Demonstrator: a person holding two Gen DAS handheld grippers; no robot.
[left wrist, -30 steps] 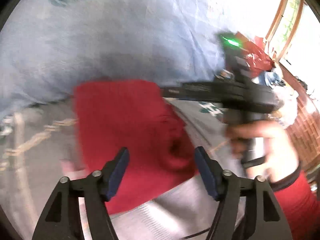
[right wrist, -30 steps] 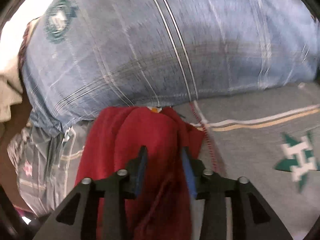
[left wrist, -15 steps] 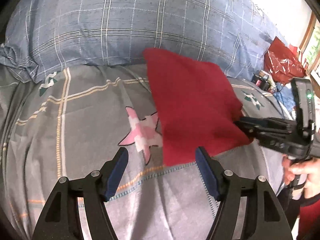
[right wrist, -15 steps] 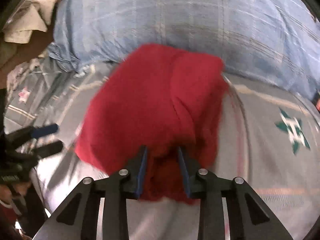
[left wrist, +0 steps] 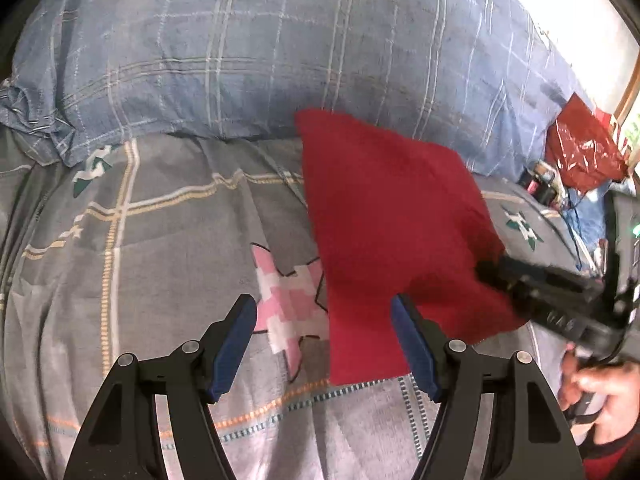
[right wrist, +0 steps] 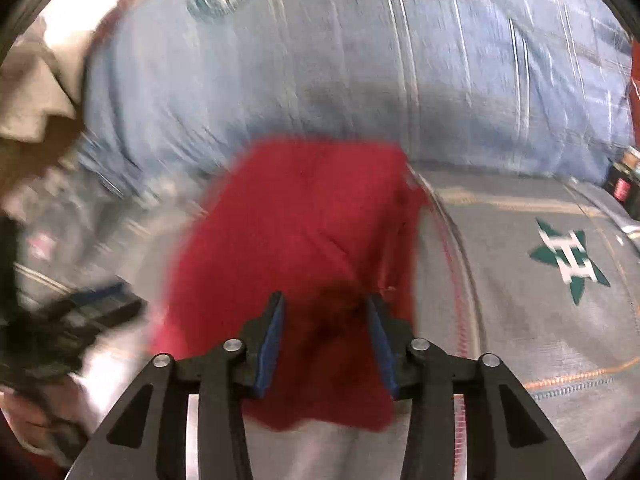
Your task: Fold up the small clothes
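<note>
The red cloth (left wrist: 392, 236) lies as a flat folded pad on the bed (left wrist: 152, 264) near the pillow (left wrist: 240, 48). The right gripper (right wrist: 325, 340) has just been opening around its near edge, pads apparently clear. The left gripper (left wrist: 324, 344) hovers wide and empty. The fold looks nearly finished.

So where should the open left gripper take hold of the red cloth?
Grip the red cloth at its free near-left corner, coming in from the near side with the left gripper: that corner lies flat on the bedspread, clear of the right gripper.
</note>
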